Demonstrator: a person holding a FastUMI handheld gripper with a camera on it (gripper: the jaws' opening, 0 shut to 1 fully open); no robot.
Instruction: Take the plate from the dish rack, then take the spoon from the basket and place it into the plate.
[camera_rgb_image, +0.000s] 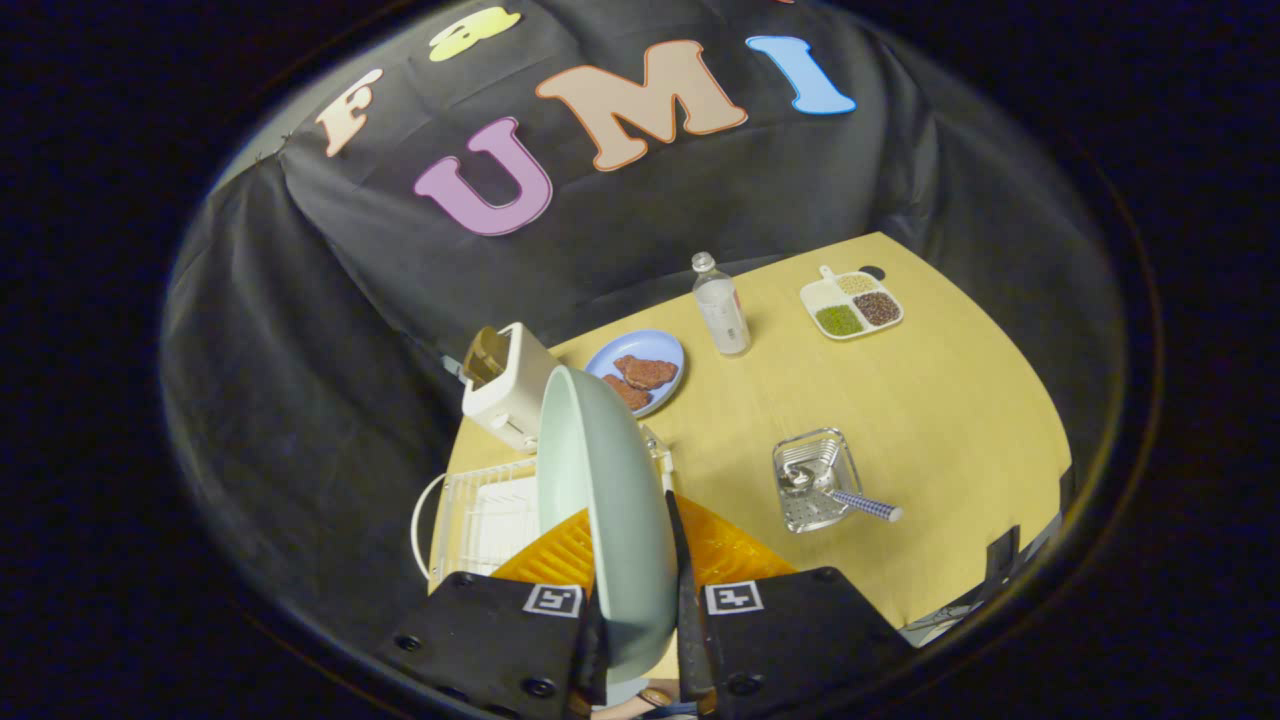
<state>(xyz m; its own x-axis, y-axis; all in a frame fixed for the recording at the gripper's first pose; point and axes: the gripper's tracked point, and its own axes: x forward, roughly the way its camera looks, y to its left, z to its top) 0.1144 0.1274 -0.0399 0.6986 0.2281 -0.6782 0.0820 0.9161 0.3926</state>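
plate (600, 500) on edge, pinched at rim between both fingers of gripper (640, 630), above dish rack (480, 515) | likely stiff, smooth, slippery, breakable; deep rim hold advised | spoon (850, 500) lying in basket (815, 480), handle overhanging: likely best hold

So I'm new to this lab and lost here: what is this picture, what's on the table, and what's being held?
The camera rides on a hand-held gripper, looking forward along its jaws. The jaws are shut on a pale green plate, held on edge above the white dish rack. Beyond, on the yellow table: a toaster, a blue plate with brown food, a bottle, a divided tray of grains, and a clear basket holding the spoon.
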